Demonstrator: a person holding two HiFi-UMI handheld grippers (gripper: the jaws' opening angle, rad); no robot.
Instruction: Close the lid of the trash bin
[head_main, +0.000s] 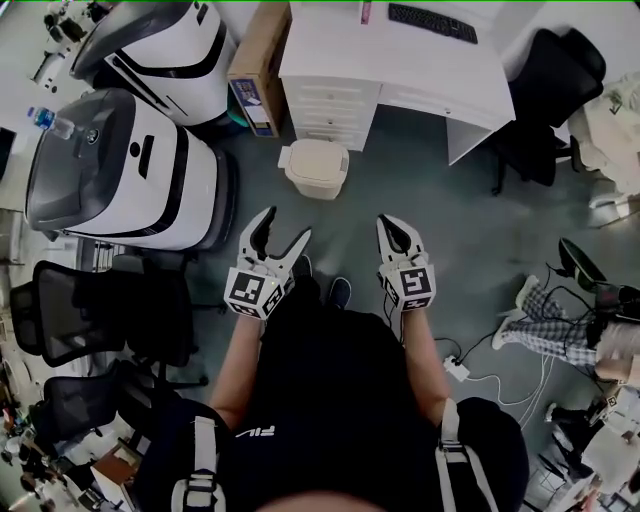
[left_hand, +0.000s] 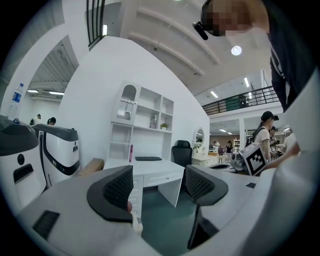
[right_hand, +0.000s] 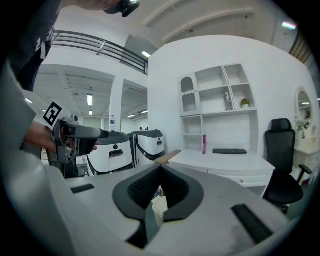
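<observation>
Left tongs (head_main: 282, 231) spread wide on nothing, right tongs (head_main: 395, 229) pressed together, both held apart from the trash bin (head_main: 316, 166).

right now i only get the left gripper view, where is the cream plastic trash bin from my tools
Observer: In the head view the cream plastic trash bin stands on the floor, ahead of the left tool and the right tool, just in front of the white drawer desk.
Operator: is its lid up
Observer: From above, its top looks flat and closed; no dark opening shows.
Operator: and the right tool, open like mine
Observer: No, the right gripper view shows its jaws together with nothing between them.
</observation>
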